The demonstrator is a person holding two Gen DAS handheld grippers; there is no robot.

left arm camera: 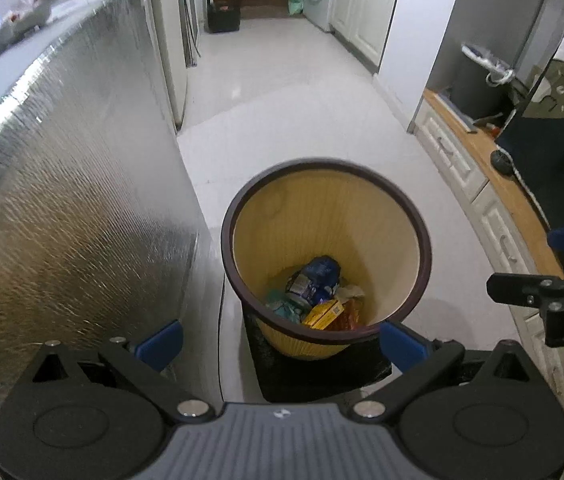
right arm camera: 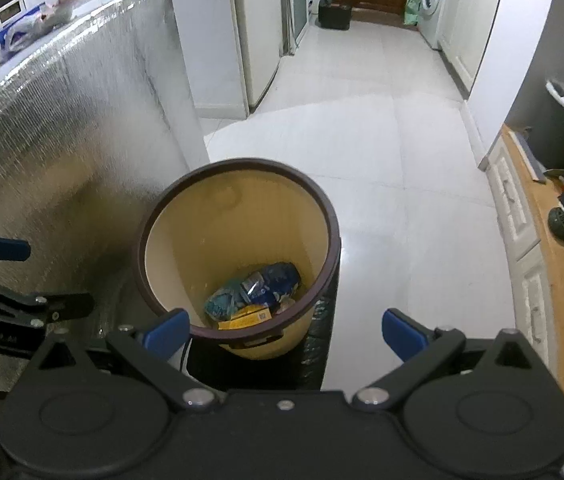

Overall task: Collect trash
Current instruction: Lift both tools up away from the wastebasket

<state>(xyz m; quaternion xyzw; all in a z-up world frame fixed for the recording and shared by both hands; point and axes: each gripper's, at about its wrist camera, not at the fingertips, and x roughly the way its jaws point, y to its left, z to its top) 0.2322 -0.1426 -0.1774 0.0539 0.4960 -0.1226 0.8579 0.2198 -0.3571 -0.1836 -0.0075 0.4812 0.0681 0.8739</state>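
Left wrist view looks down into a yellow trash bin (left arm camera: 326,200) with a dark brown rim, standing on the pale tiled floor (left arm camera: 282,100) just beside a counter side wrapped in silvery foil (left arm camera: 61,180). The left claw (left arm camera: 279,340) is spread wide, its two blue fingertips (left arm camera: 161,340) far apart with nothing between them; the bin's near rim shows in the gap. At the bottom of the bin lies the collected trash (left arm camera: 318,292): a crumpled blue wrapper, a yellow box with a printed code, some teal packaging and a bit of pale paper. A black bag or mat (left arm camera: 322,368) lies under the bin's near side. At the right edge the right claw (left arm camera: 562,264) comes into view from the side, one blue fingertip above its black linkage.

Seen from the right wrist, the right claw (right arm camera: 284,330) is also wide open and empty, with the bin (right arm camera: 237,216) ahead and slightly left of centre; its left blue fingertip overlaps the bin's near rim, though contact cannot be told. The same trash (right arm camera: 253,292) sits at the bottom. The left claw (right arm camera: 1,272) shows at the left edge, against the foil.

On the foil-covered surface (right arm camera: 81,12) rest crumpled bags and wrappers (right arm camera: 41,16). Farther off stand a washing machine (right arm camera: 432,0) and white cabinets, and a wooden-topped cabinet (right arm camera: 538,240) runs along the right.
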